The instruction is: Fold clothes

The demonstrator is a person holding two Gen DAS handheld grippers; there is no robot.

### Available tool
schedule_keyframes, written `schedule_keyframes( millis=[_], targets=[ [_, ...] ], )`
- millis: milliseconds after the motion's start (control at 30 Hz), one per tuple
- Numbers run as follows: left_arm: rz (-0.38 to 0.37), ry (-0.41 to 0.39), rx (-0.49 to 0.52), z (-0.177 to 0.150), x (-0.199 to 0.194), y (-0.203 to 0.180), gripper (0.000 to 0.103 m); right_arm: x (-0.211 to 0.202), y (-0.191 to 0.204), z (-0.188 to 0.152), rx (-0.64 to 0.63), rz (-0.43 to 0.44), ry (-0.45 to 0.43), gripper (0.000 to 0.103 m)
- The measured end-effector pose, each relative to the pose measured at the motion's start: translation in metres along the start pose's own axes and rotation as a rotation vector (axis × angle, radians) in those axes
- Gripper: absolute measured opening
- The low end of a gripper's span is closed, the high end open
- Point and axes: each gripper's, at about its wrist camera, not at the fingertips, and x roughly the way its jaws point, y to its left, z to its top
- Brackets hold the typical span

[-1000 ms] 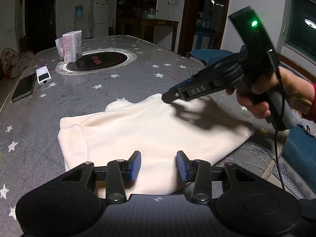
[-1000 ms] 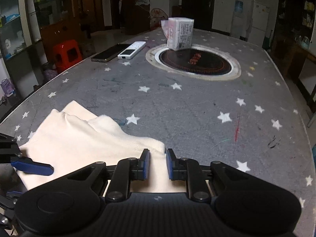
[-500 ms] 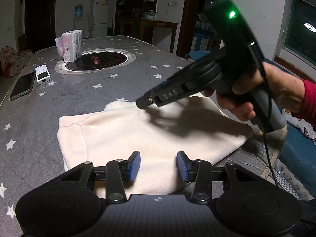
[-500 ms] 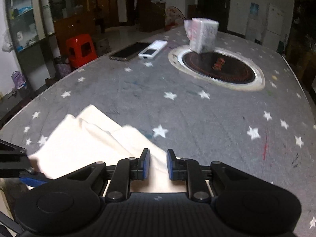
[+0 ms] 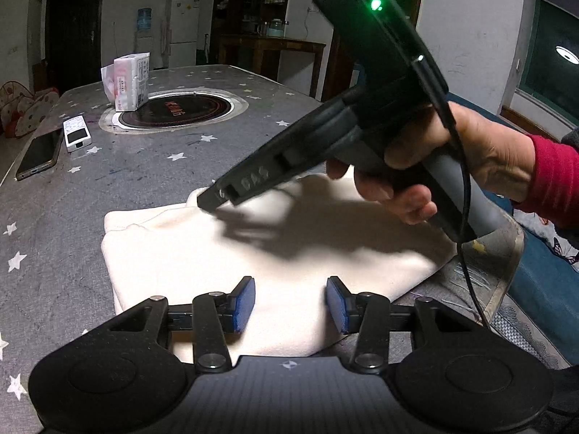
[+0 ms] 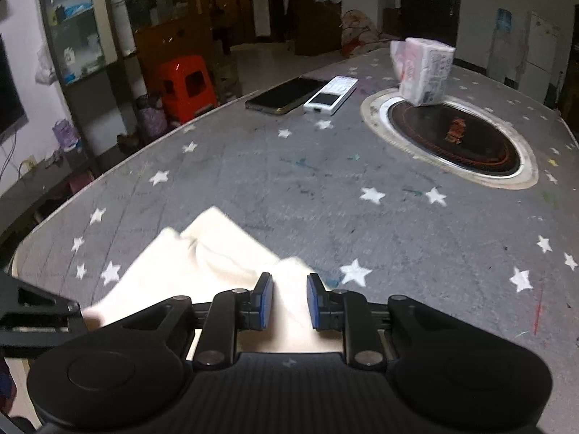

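A cream garment (image 5: pixel 253 253) lies folded flat on the grey star-patterned table near its front edge; it also shows in the right wrist view (image 6: pixel 202 267). My left gripper (image 5: pixel 290 303) is open, its blue pads just above the garment's near edge. My right gripper (image 6: pixel 288 303) is open with a narrow gap, low over the garment's far edge near a bunched fold. In the left wrist view the right gripper (image 5: pixel 210 200) reaches in from the right, its tip down at the garment's far left part.
On the table (image 5: pixel 152 166) stand a round inset cooktop (image 5: pixel 173 110), a tissue pack (image 5: pixel 128 81), a white remote (image 5: pixel 76 133) and a phone (image 5: pixel 38 153). The table's right edge (image 5: pixel 514 253) runs beside a blue sofa. A red stool (image 6: pixel 186 83) stands on the floor.
The right gripper has swept leftward and down across the garment to its far left part, and its jaws have opened a little. The left gripper has stayed open at the near edge.
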Motion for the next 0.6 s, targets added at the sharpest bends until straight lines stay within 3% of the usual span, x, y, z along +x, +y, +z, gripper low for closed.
schedule_keyframes(
  millis=[300,600],
  targets=[
    [0.018,-0.02,-0.038,0.007,-0.008,0.015,0.056,-0.047,-0.017,-0.017,0.044,-0.035,-0.054,0.019],
    [0.073,0.008,-0.149,0.006,-0.001,0.052,0.056,-0.053,-0.046,-0.055,0.152,-0.099,-0.005,0.019]
  ],
)
